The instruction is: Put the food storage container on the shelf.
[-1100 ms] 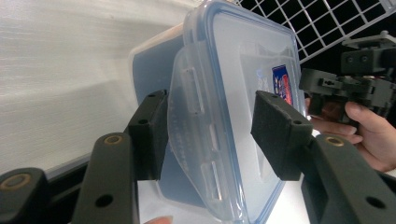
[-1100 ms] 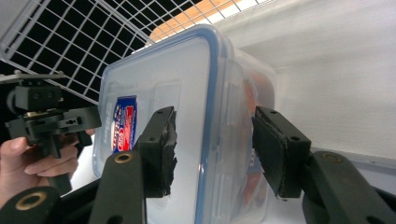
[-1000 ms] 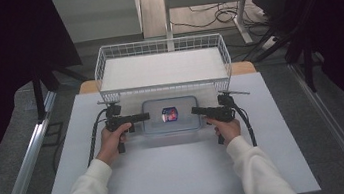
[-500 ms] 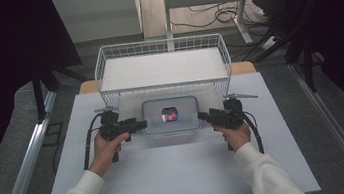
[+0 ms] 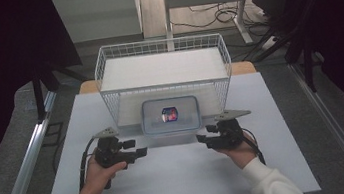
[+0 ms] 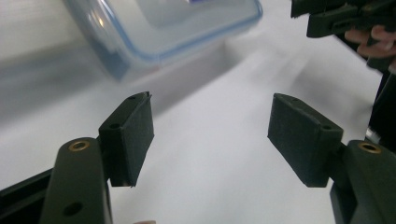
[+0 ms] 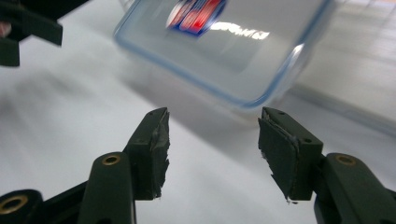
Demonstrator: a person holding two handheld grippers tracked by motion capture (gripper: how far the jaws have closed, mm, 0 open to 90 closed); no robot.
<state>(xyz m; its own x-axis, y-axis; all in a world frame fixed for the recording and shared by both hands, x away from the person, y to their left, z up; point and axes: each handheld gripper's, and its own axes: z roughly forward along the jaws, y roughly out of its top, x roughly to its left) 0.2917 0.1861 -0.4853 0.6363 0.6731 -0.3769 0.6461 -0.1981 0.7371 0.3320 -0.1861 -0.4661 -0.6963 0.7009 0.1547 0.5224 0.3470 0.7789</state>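
Note:
A clear plastic container (image 5: 170, 115) with a blue-edged lid and a red and blue label sits on the white table (image 5: 180, 176), just in front of the wire basket. My left gripper (image 5: 140, 152) hovers to its lower left and my right gripper (image 5: 200, 138) to its lower right, both apart from it. In the left gripper view the left gripper (image 6: 210, 135) is open over bare table, its jaws just having opened further, the container (image 6: 159, 28) beyond. The right gripper (image 7: 212, 149) is open with nothing between its pads, its jaws just having closed a little, the container (image 7: 224, 46) ahead.
A white wire basket (image 5: 101, 71) stands at the table's far edge, right behind the container. Metal rails run along both sides of the table. Dark curtains hang left and right. Cables trail from both grippers toward the person.
Both grippers have let go of the container's ends and drawn back toward the person and apart. The container has stayed in front of the basket.

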